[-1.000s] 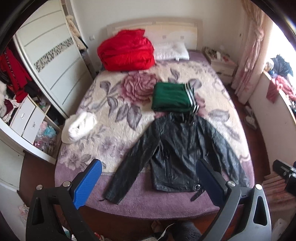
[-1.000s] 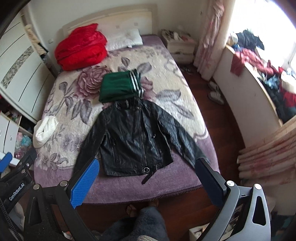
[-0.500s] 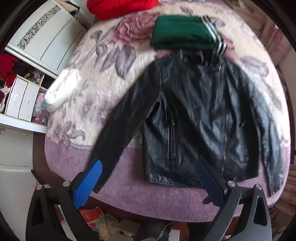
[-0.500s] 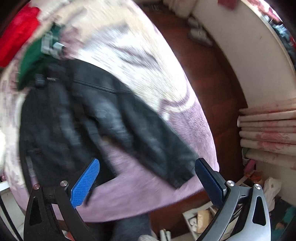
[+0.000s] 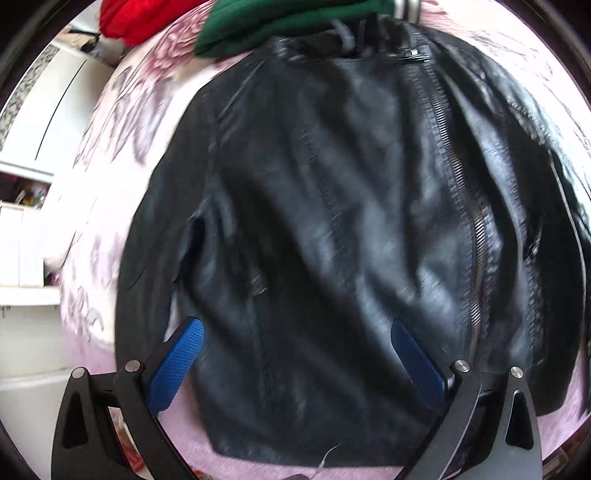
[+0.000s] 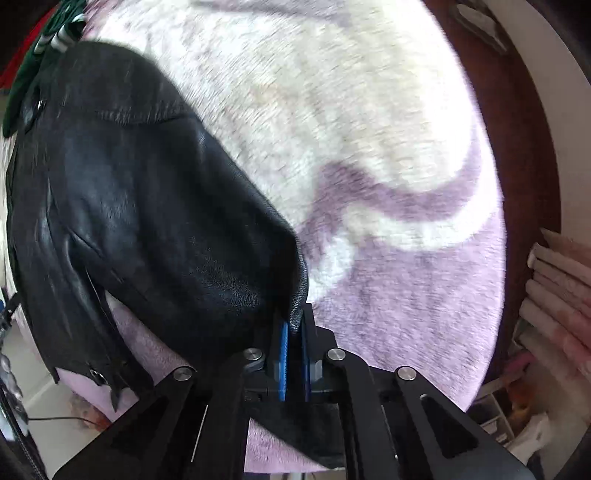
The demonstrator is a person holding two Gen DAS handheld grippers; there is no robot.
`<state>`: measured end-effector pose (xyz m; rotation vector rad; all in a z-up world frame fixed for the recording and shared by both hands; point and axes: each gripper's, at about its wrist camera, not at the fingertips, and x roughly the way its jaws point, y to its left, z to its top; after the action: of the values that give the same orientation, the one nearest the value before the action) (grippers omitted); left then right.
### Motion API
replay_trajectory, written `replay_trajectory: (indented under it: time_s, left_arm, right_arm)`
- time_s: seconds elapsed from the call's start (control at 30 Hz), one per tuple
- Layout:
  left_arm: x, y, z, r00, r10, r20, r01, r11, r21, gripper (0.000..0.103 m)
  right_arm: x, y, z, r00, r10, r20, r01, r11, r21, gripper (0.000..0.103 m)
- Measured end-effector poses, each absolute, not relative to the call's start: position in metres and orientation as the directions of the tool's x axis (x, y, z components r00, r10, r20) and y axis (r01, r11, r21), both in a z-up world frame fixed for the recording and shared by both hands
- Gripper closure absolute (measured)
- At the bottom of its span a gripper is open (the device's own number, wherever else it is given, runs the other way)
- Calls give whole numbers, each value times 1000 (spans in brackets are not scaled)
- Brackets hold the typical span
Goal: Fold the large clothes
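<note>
A black leather jacket [image 5: 332,206] lies front up on the bed, its zip running down the right side. My left gripper [image 5: 295,332] is open just above the jacket's lower front, blue pads [image 5: 177,362] wide apart. In the right wrist view my right gripper [image 6: 293,325] is shut on the end of the jacket's right sleeve [image 6: 207,254], cuff pinched between the blue pads [image 6: 283,354].
A folded green garment [image 5: 280,18] lies just beyond the jacket's collar; a red one [image 5: 136,18] lies further back. The floral blanket [image 6: 369,147] covers the bed. White wardrobe [image 5: 33,122] stands left; stacked pink cloth [image 6: 557,291] and wooden floor lie right.
Both grippers moved down close to the jacket. My right gripper went from open to shut on the right sleeve end. My left gripper stayed open.
</note>
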<state>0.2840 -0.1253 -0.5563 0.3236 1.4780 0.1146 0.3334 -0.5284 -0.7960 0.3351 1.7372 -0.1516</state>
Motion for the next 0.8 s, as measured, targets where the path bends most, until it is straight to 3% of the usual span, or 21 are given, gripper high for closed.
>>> replay_trajectory:
  time_s: [0.1, 0.13, 0.2, 0.27, 0.3, 0.37, 0.5, 0.67, 0.8]
  left_arm:
    - [289, -138, -562, 88, 239, -967, 141, 958, 249, 0]
    - [289, -141, -563, 92, 237, -967, 150, 957, 249, 0]
    - [289, -147, -566, 102, 239, -966, 167, 953, 254, 0]
    - [287, -151, -572, 112, 256, -960, 181, 945, 273, 0]
    - [287, -153, -574, 110, 256, -960, 184, 944, 273, 0]
    - [288, -155, -585, 100, 261, -960, 183, 943, 276, 0]
    - [287, -154, -602, 88, 250, -964, 179, 948, 263, 0]
    - [286, -151, -610, 69, 238, -969, 141, 959, 246, 0]
    - [282, -152, -611, 66, 243, -968, 137, 958, 250, 0]
  right_arm:
    - [344, -559, -783, -70, 24, -997, 349, 937, -2, 97]
    - [348, -564, -779, -44, -1, -999, 352, 936, -17, 92]
    - [342, -569, -772, -32, 30, -999, 392, 920, 15, 75]
    - [309, -581, -754, 49, 112, -993, 552, 825, 120, 49]
    - [293, -588, -751, 87, 155, -984, 612, 771, 176, 45]
    - [234, -601, -766, 206, 288, -935, 763, 551, 338, 43]
    - [145, -571, -813, 368, 417, -831, 862, 183, 473, 43]
    - [88, -563, -854, 652, 190, -734, 759, -158, 632, 43]
    - [89, -552, -853, 709, 77, -701, 701, -185, 689, 43]
